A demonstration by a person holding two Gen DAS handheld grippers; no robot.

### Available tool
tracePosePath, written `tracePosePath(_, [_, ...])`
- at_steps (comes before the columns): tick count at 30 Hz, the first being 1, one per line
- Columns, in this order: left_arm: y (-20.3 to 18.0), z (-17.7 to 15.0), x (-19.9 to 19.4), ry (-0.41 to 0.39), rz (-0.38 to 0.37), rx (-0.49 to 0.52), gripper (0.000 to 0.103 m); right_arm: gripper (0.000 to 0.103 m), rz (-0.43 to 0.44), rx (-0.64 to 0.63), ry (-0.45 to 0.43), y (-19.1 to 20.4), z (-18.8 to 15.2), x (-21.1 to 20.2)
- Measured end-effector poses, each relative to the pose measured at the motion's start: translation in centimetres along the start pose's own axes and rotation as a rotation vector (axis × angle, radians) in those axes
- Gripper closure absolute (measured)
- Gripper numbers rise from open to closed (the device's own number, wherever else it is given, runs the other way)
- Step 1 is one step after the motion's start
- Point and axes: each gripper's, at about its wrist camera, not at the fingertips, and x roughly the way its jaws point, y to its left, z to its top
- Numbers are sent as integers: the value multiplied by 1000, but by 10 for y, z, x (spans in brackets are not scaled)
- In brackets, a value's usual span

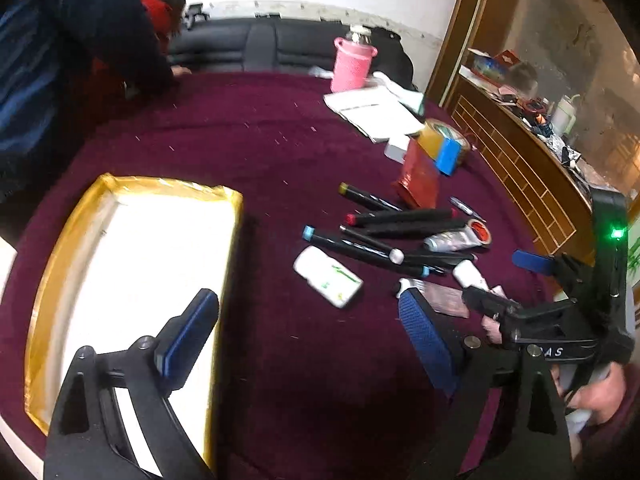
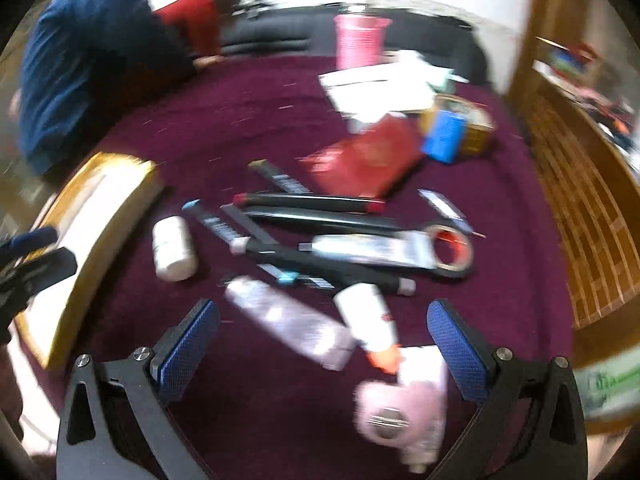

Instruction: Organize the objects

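Note:
A gold-rimmed white tray (image 1: 132, 264) lies on the maroon cloth at the left; it also shows in the right wrist view (image 2: 100, 216). Several black markers (image 1: 376, 240), a white bottle (image 1: 328, 276), a silver tube (image 1: 452, 240) and a red box (image 1: 418, 176) lie scattered to its right. My left gripper (image 1: 308, 320) is open and empty, its left finger over the tray's edge. My right gripper (image 2: 320, 340) is open and empty above a clear pouch (image 2: 288, 322), a small white bottle (image 2: 368, 316) and a pink object (image 2: 400, 408). The right gripper also shows in the left wrist view (image 1: 512, 280).
A pink jug (image 1: 352, 64), white papers (image 1: 376, 112) and a blue-and-gold tape dispenser (image 1: 444, 144) stand at the far side. A tape roll (image 2: 450, 250) lies by the markers. A person in blue (image 1: 60, 60) leans on the table's far left. A wooden cabinet (image 1: 520, 160) stands at the right.

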Motion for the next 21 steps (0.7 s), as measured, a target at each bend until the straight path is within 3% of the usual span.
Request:
tracePosePath(3, [12,-1,-1,27,-2,-7,11,1,89,-87,49,21,6,14])
tracePosePath(7, [15,-13,-11,43,-11,-41,11,2,125,-178,93,45,0,32])
tracePosePath(10, [13,-15,-14,67,-17,-37,11,23,131,-219,153,54,0,51])
tracePosePath(12, [11,-15,-16,73,-38,-27,11,47,114,-233,193,55,-1,62])
tracePosePath(16, [10,-13,-12,91,-83,-44,11,53,87,-224,239,56,-6,76])
tracePosePath(17, [11,-12,-8,101,-91,-56,11,63,94,-209,250,54,-8,77])
tracePosePath(21, [9,-3,7,133,-125,-89,11,63,115,-145,286,45,-18,71])
